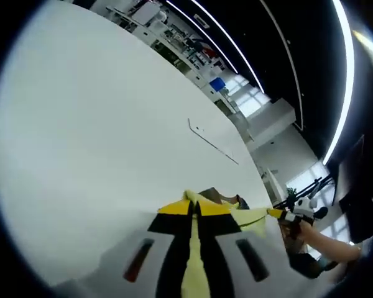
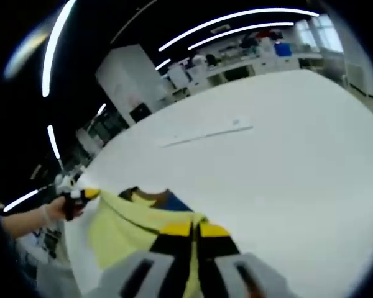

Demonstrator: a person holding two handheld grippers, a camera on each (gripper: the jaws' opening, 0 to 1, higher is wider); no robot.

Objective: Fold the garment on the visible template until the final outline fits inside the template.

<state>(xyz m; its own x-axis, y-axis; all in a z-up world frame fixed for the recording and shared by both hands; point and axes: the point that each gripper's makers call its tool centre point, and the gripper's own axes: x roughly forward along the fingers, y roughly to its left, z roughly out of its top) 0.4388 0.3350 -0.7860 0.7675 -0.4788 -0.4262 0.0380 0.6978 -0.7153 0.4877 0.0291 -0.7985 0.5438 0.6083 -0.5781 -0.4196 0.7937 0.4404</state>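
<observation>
A broad white table (image 1: 99, 124) is seen in both views, backed by a dim room with long ceiling light strips and cluttered benches along the far edge. A thin pale template outline (image 1: 212, 142) is marked on the table, right of centre in the left gripper view and upper centre in the right gripper view (image 2: 205, 134).

The garment (image 2: 133, 220) is a pale yellow cloth with a dark brown and blue patch at its collar; it is held at the lower centre of each view, close to the table's near edge (image 1: 248, 217).

The left gripper (image 1: 194, 208) is pressed together on yellow cloth at its yellow tips. The right gripper (image 2: 194, 228) is likewise pinched on the garment's edge.
</observation>
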